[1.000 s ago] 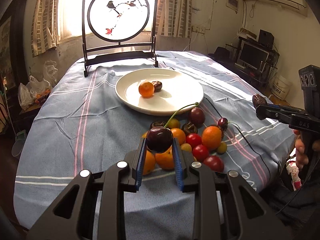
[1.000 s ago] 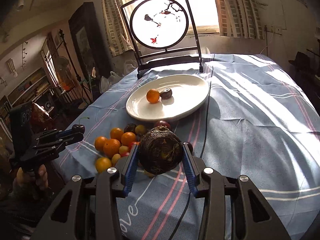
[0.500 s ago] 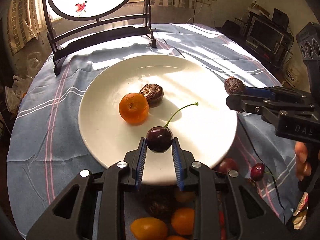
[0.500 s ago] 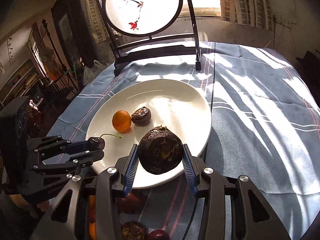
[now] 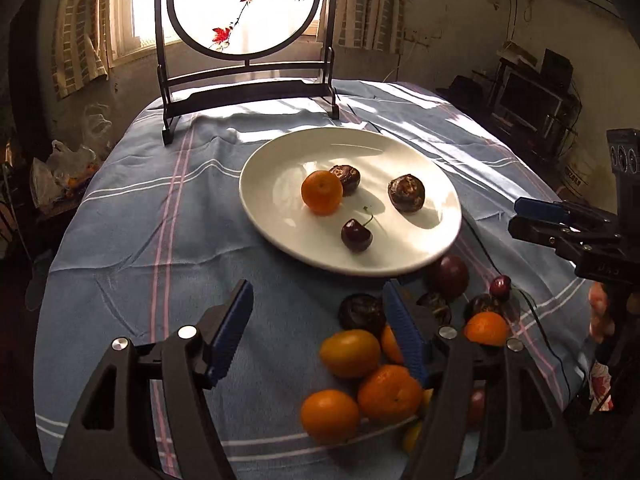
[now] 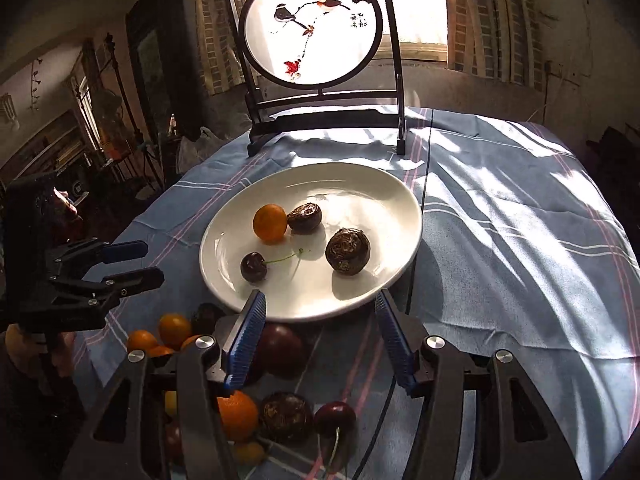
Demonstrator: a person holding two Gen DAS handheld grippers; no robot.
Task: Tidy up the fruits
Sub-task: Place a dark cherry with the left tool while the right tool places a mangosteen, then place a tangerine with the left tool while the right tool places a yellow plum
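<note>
The left gripper (image 5: 316, 326) stands with its blue-padded jaws well apart and nothing between them; its jaws have just been opening. The right gripper (image 6: 320, 336) has been opening too and holds nothing. Both hang short of the wide white ceramic plate (image 5: 276, 216), on which lie the dark stemmed cherry (image 5: 356, 235), the wrinkled dark brown round fruit (image 5: 406, 193), a small orange mandarin (image 5: 322, 192) and a second, smaller brown fruit (image 5: 345, 179) touching it. The loose heap of small oranges and dark fruits (image 5: 360, 376) lies on the blue striped cloth (image 5: 132, 240), just under and beside the left jaws — near the plate's rim. These look light and round, apt to roll; the cherries are soft, best pinched gently across the middle. How many lie hidden behind the fingers I cannot tell.
</note>
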